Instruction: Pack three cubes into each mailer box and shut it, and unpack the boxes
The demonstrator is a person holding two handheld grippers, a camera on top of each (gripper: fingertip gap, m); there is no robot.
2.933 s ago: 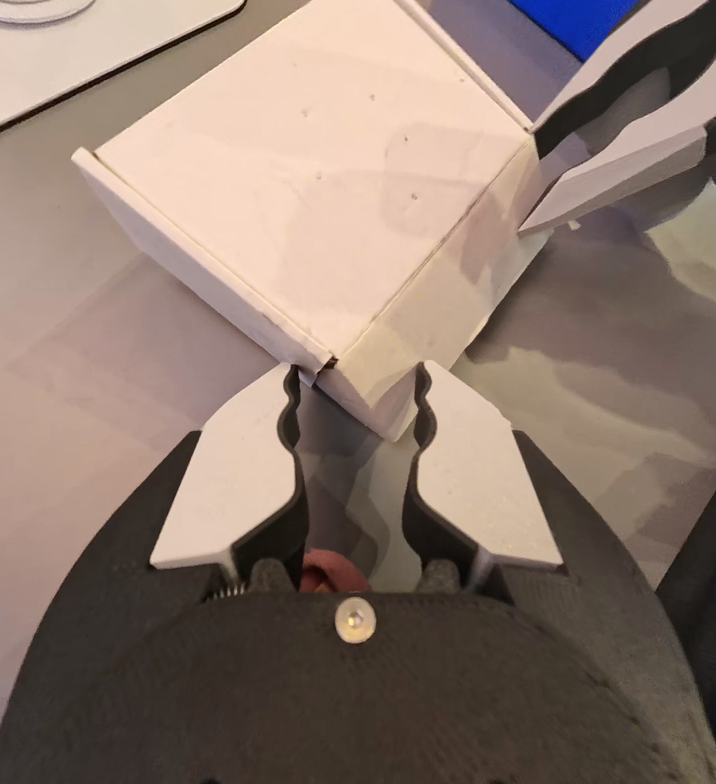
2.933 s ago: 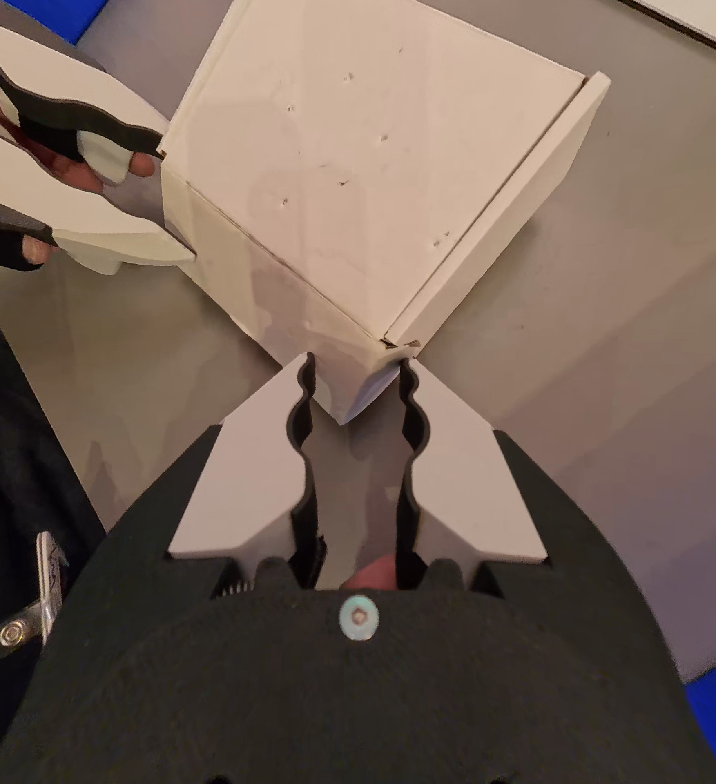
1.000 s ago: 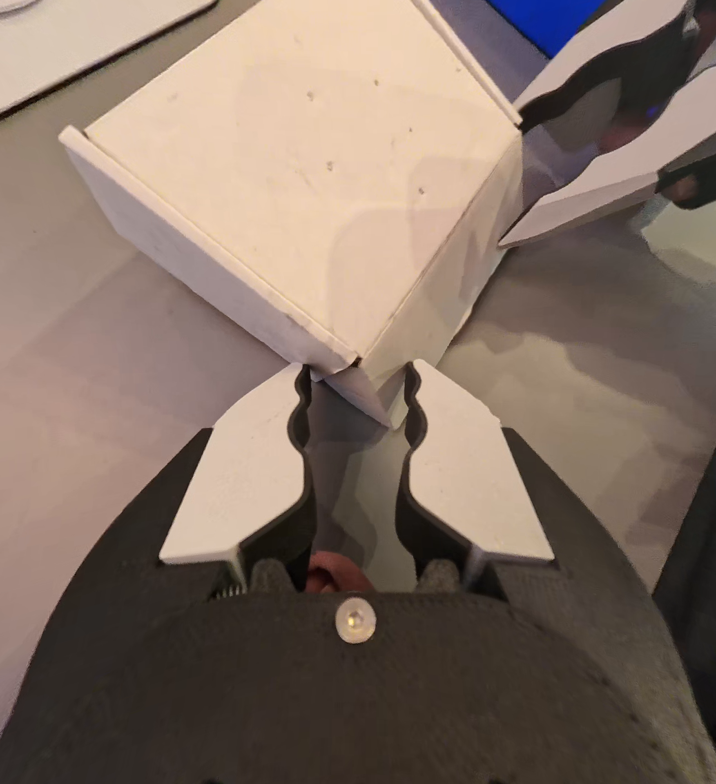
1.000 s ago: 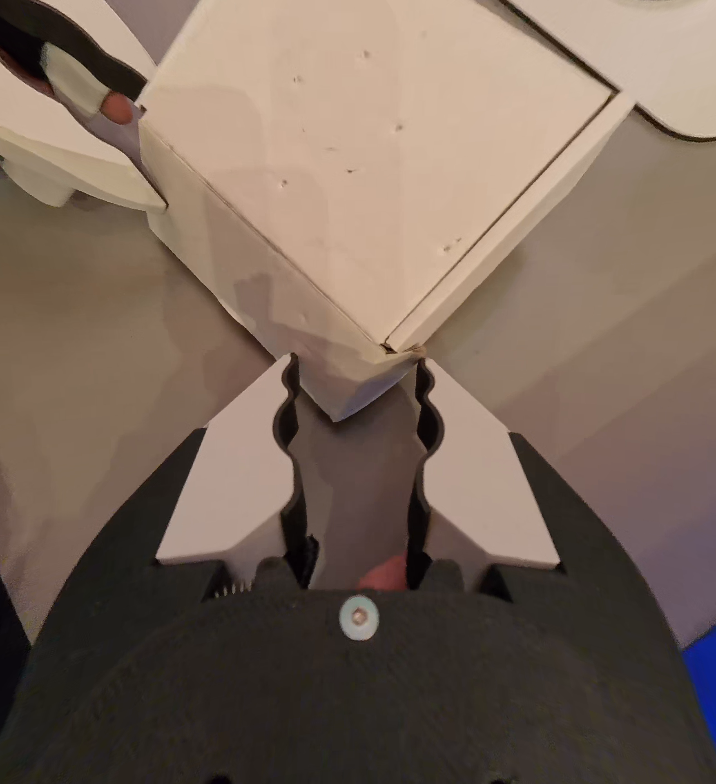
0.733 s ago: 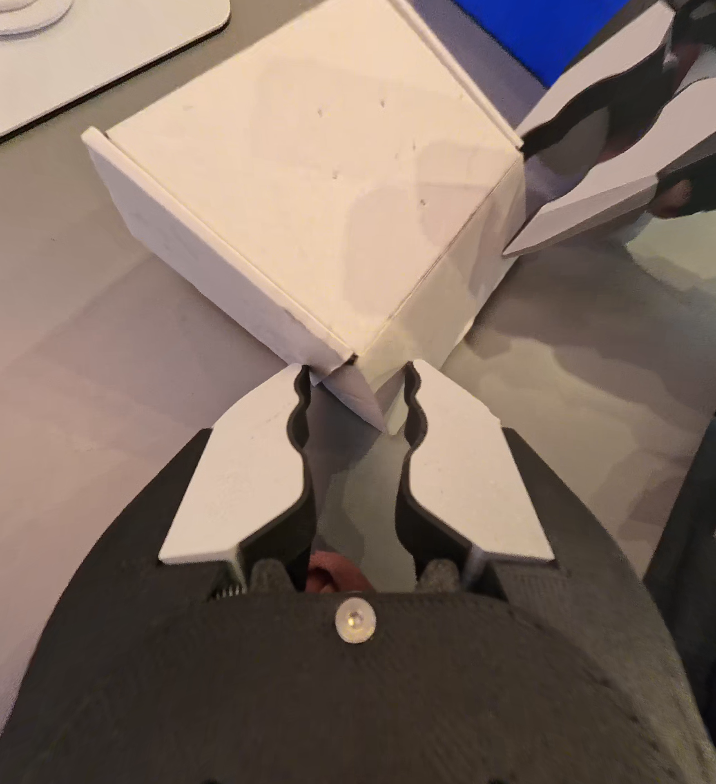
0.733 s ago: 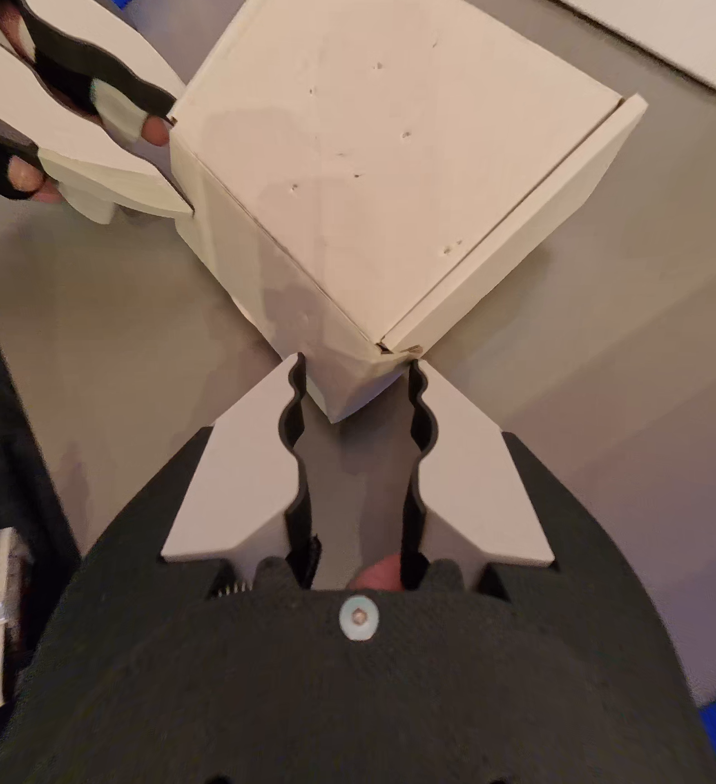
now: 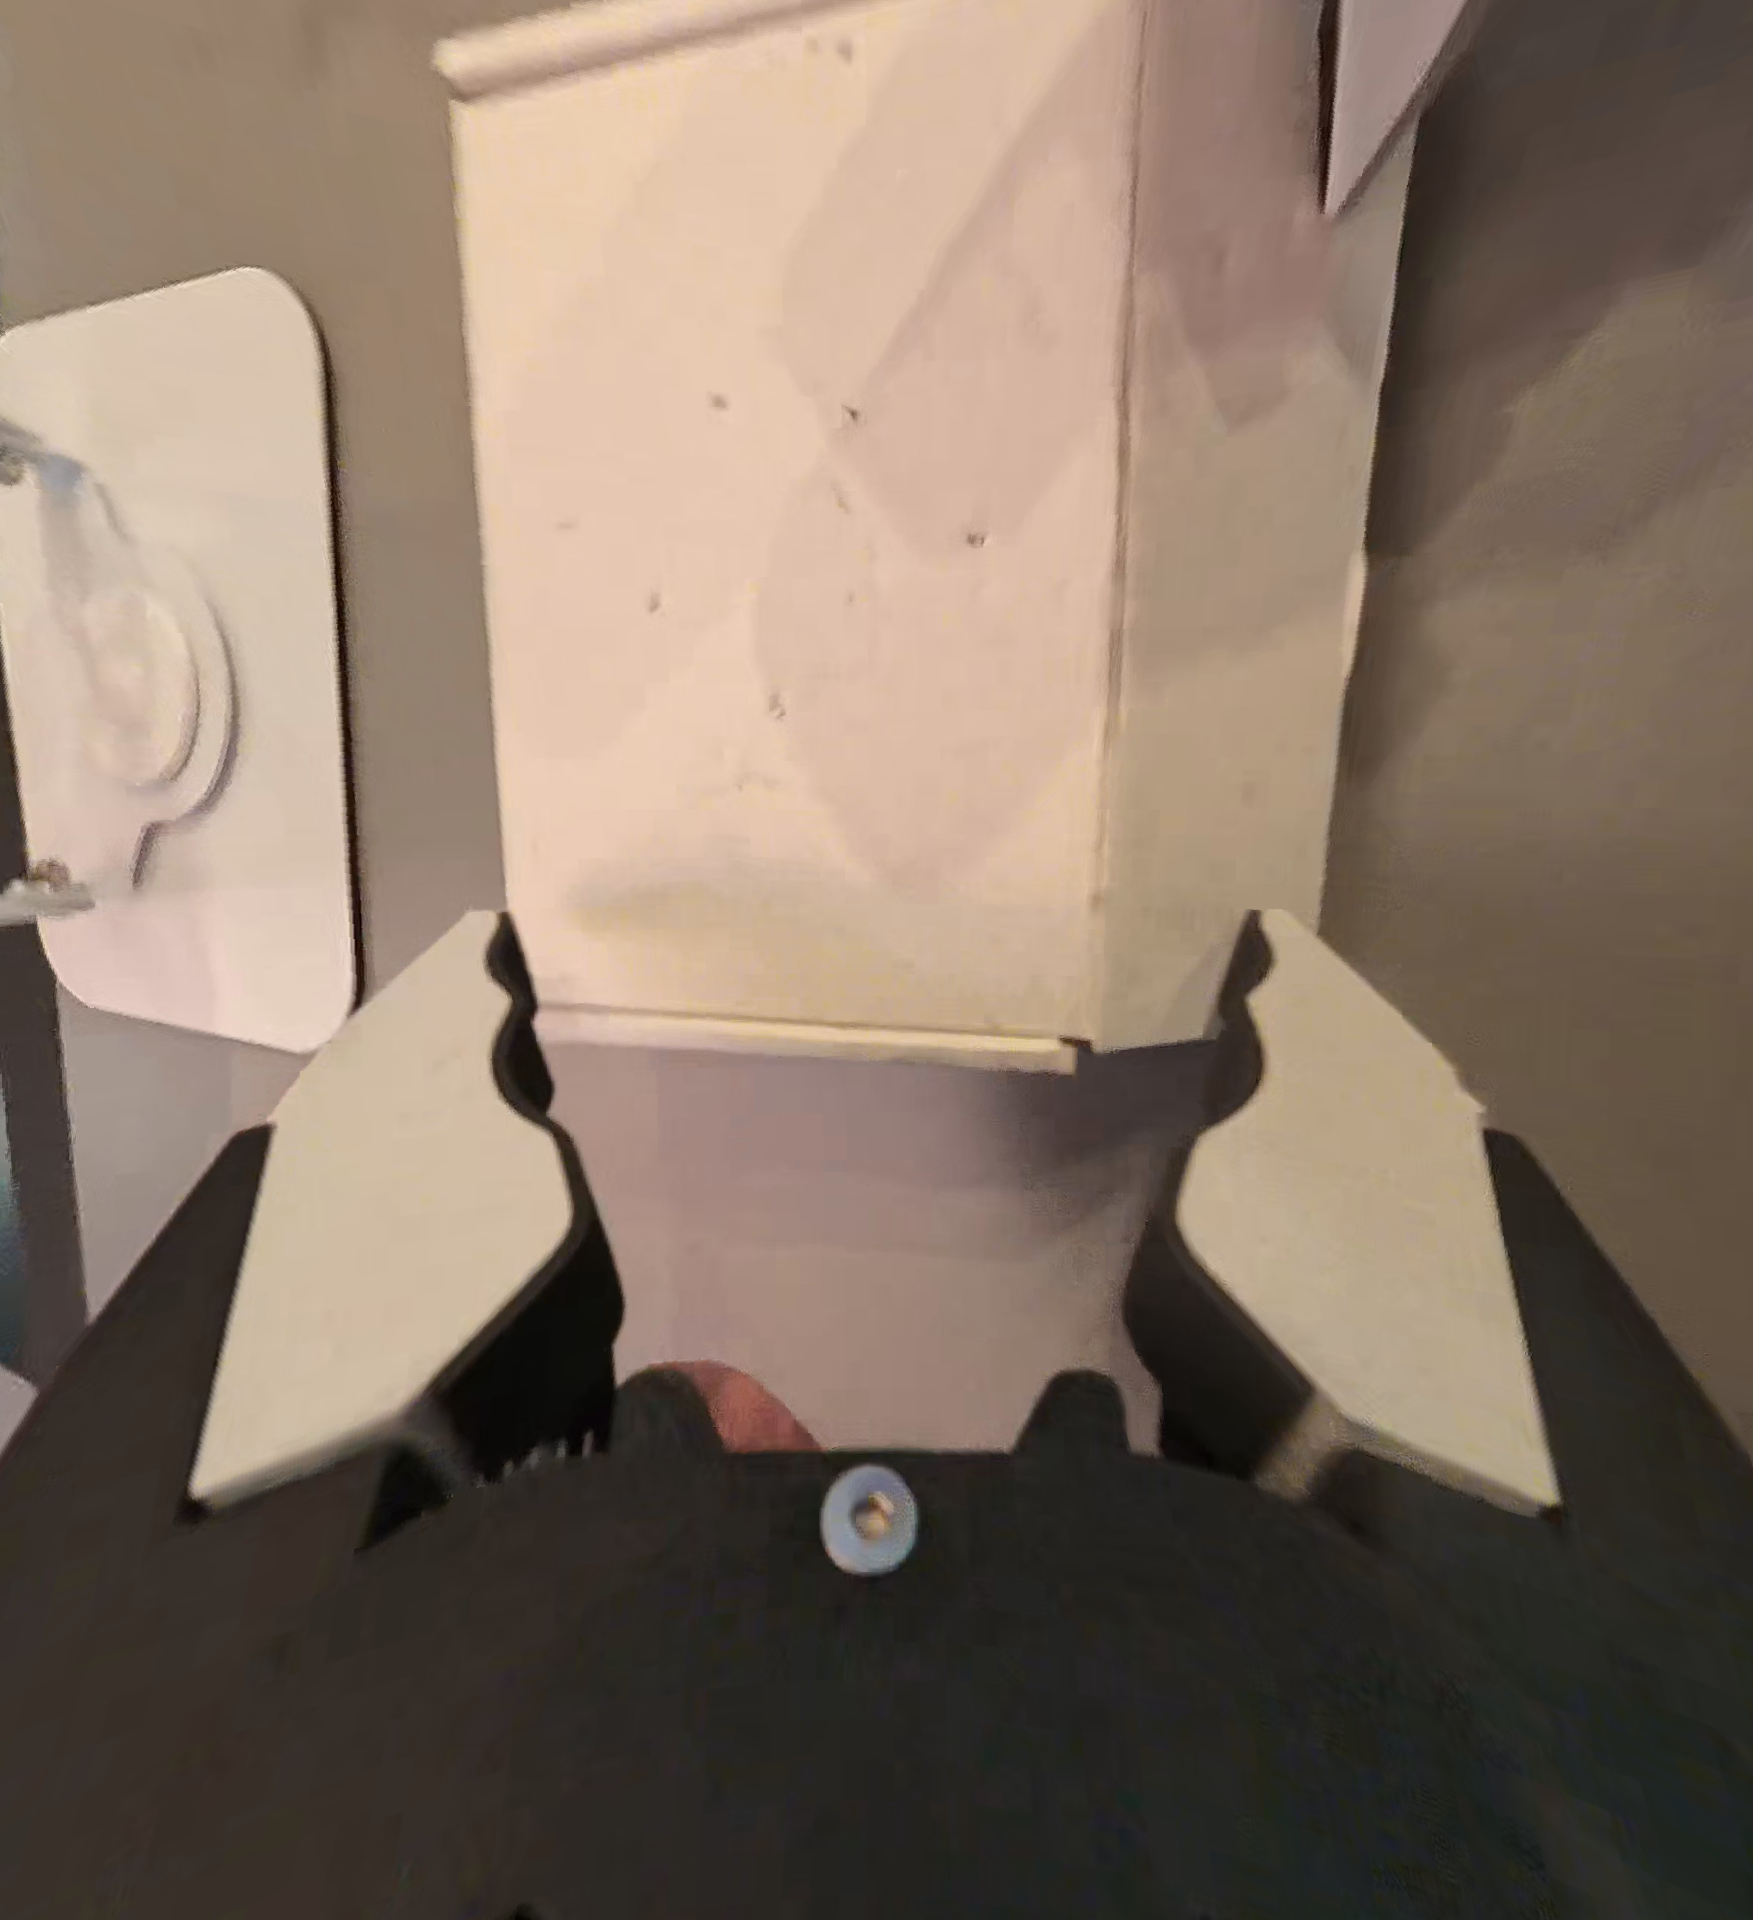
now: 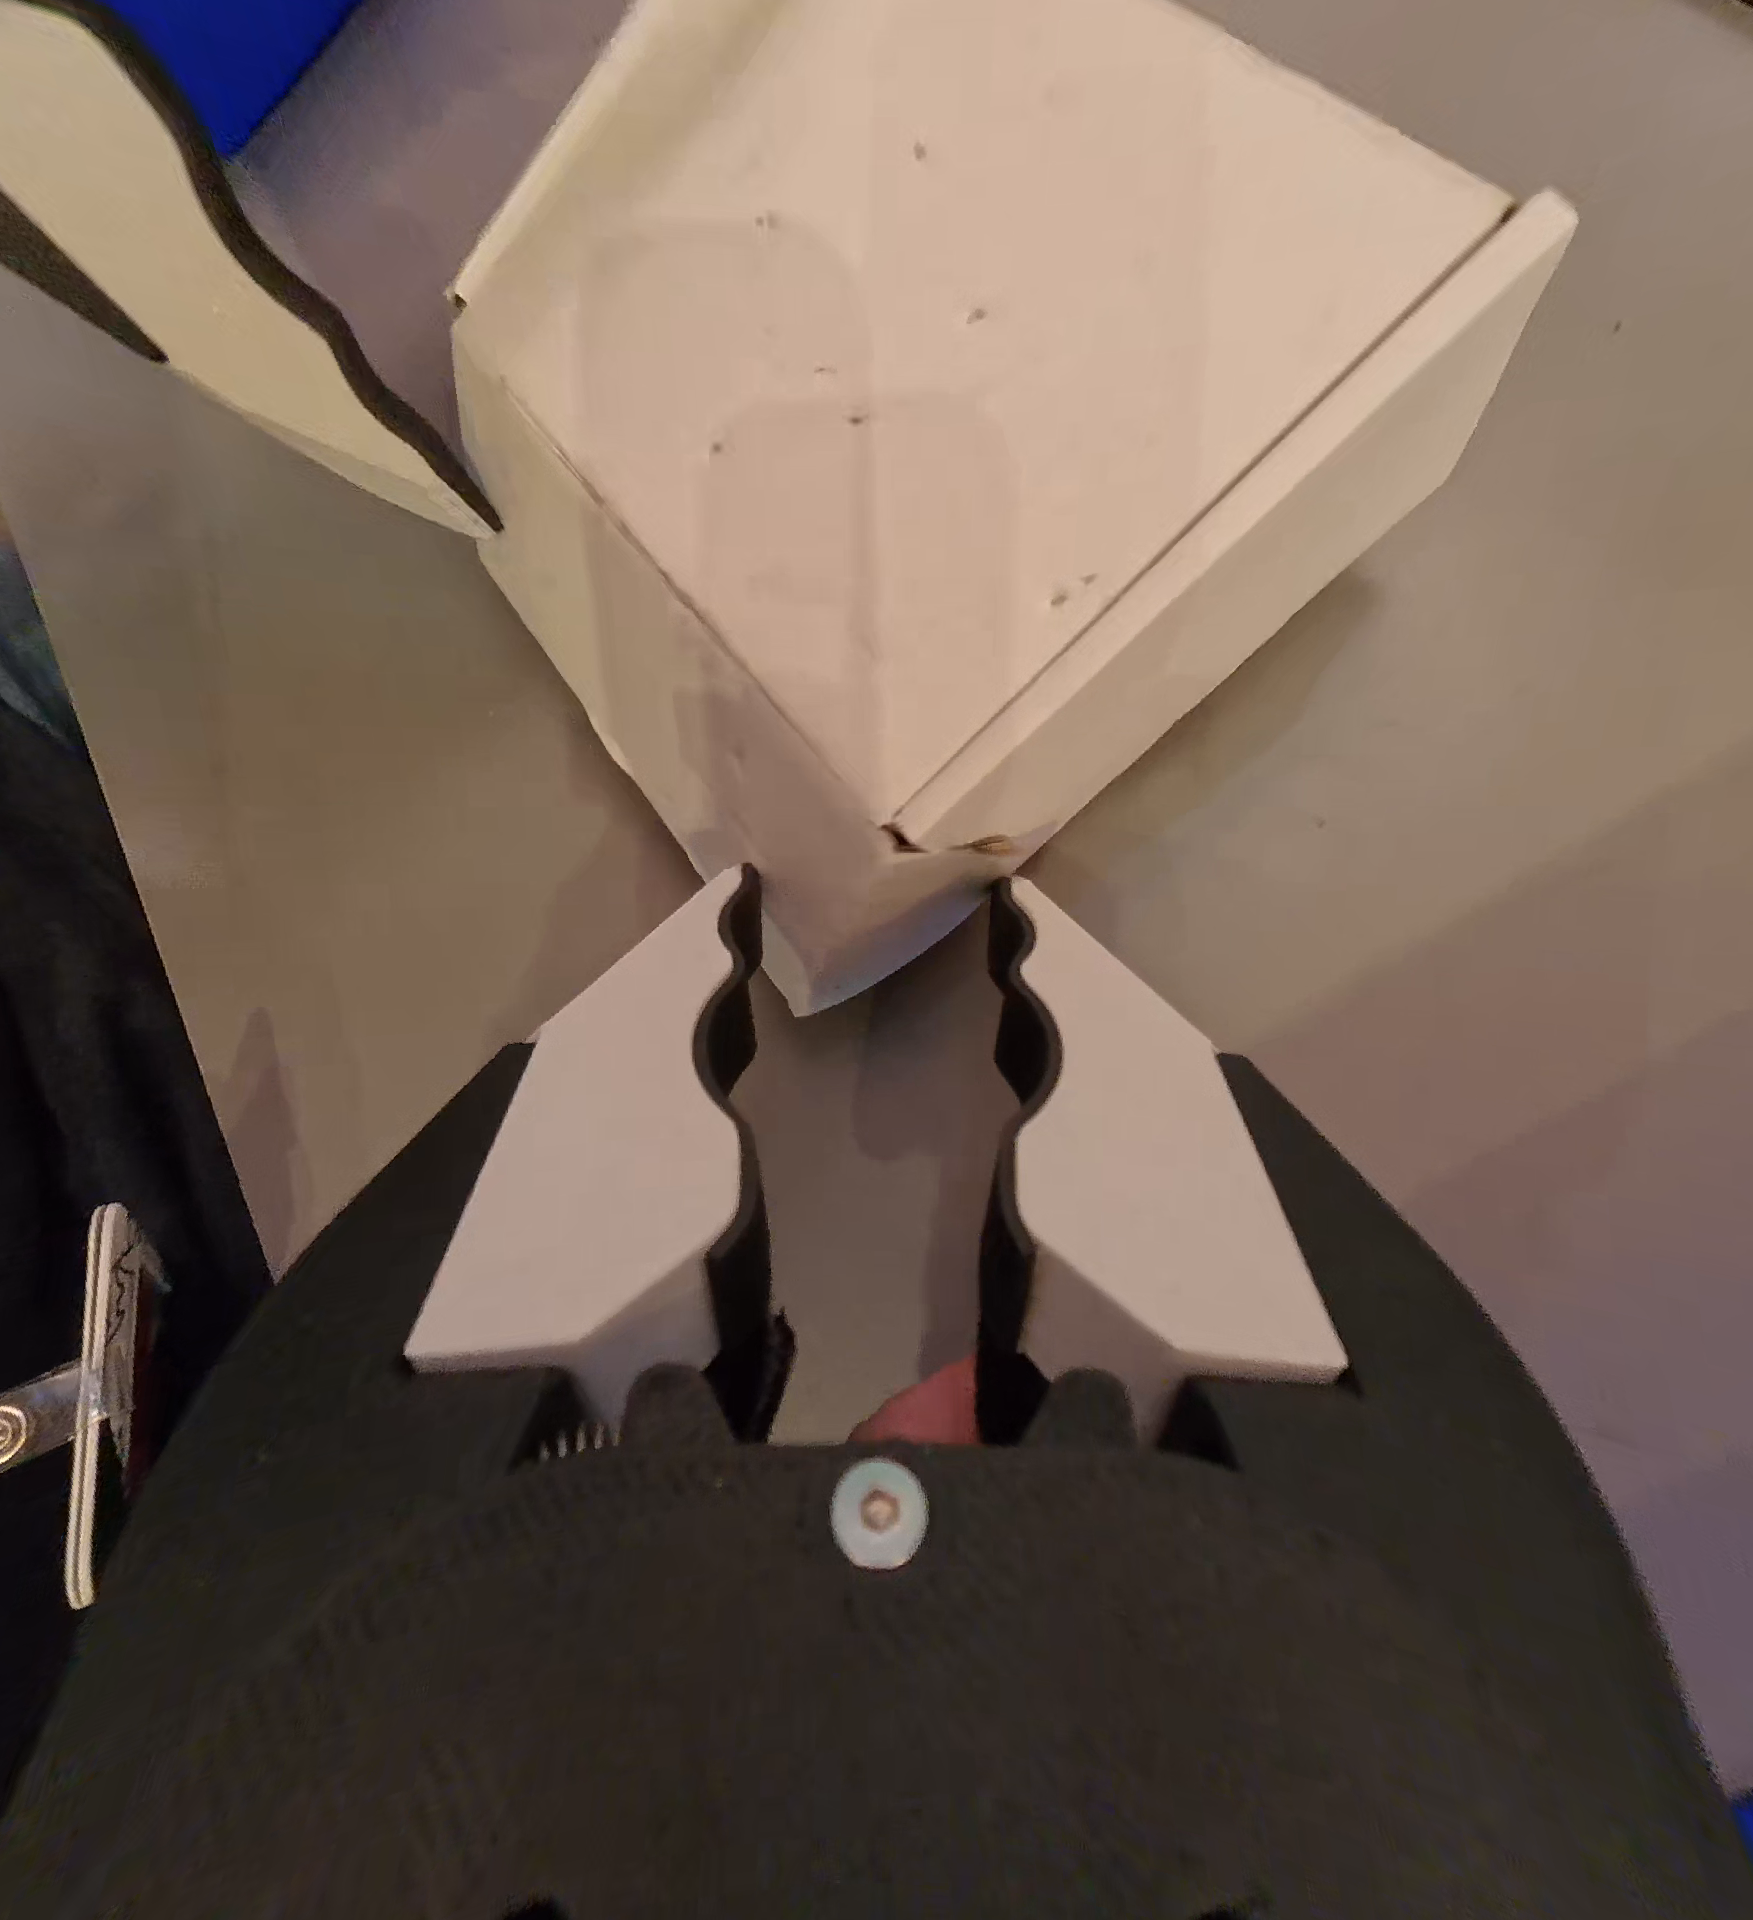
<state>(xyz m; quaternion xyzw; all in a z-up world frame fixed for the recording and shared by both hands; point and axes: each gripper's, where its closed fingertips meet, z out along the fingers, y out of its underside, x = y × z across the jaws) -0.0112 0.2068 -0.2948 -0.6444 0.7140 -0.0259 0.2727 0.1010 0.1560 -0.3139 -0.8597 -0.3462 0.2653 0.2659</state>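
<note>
The white cardboard mailer box (image 8: 955, 468) sits closed on the grey tabletop (image 8: 1474, 935); its contents can't be seen. The left gripper (image 7: 877, 971) gapes wide around its near end, gripping nothing, while the right gripper (image 8: 872, 899), narrowly parted, seems to pinch one corner.

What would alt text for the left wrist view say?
A closed white mailer box lies on a grey table, its near end between the wide-open fingers of the left gripper. A white pad lies to the box's left.
</note>
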